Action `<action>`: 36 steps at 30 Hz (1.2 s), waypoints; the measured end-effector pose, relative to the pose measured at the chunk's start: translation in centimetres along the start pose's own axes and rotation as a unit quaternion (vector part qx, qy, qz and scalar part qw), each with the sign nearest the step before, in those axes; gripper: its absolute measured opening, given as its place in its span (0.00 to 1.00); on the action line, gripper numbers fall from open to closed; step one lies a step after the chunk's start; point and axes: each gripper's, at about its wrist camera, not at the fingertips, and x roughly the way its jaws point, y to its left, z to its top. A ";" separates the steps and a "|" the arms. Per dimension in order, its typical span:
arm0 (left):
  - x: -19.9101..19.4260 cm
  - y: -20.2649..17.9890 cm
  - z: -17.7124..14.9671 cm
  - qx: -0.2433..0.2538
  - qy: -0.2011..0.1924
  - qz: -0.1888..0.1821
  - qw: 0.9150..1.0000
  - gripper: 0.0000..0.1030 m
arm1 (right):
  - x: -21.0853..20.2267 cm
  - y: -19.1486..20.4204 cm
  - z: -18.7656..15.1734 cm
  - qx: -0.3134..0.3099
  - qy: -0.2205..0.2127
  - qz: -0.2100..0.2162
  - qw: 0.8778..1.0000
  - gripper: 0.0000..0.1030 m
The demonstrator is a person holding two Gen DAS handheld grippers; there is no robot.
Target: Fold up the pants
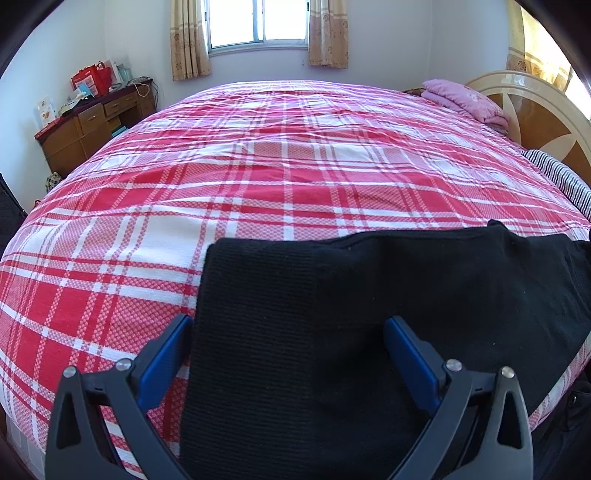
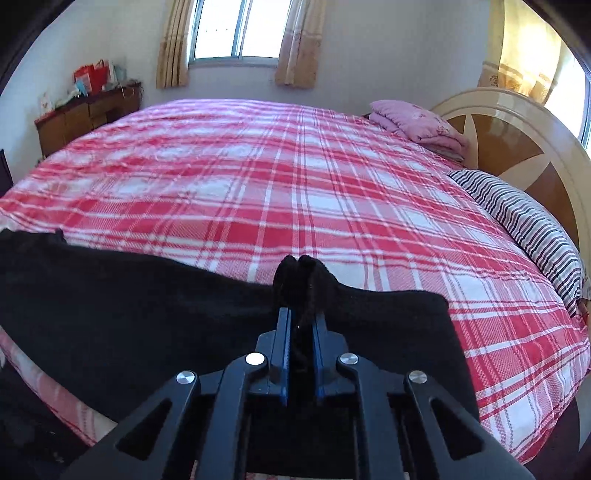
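Observation:
Black knit pants (image 1: 369, 295) lie across the near edge of a bed with a red and white plaid cover (image 1: 258, 177). My left gripper (image 1: 288, 325) is open, its blue fingers spread on either side of the ribbed end of the pants, just above the cloth. In the right wrist view the pants (image 2: 129, 295) stretch to the left. My right gripper (image 2: 302, 314) is shut on a bunched fold of the pants that sticks up between its blue fingers.
A folded pink blanket (image 1: 465, 98) and a striped pillow (image 2: 524, 229) lie by the round wooden headboard (image 2: 517, 133) on the right. A cluttered wooden desk (image 1: 92, 122) stands at the far left under a window (image 1: 258, 22).

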 end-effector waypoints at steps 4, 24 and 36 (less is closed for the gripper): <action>0.0 0.0 0.0 0.000 0.000 0.000 1.000 1.00 | -1.1 0.6 1.0 0.014 -0.009 0.047 0.999 0.09; 0.0 -0.1 -0.1 0.000 0.000 0.001 1.000 1.00 | 0.1 13.5 1.7 -0.095 0.007 0.165 0.982 0.09; -0.3 -0.3 0.0 0.006 -0.001 -0.001 1.000 1.00 | 0.9 14.9 -0.8 -0.155 0.041 0.187 0.969 0.58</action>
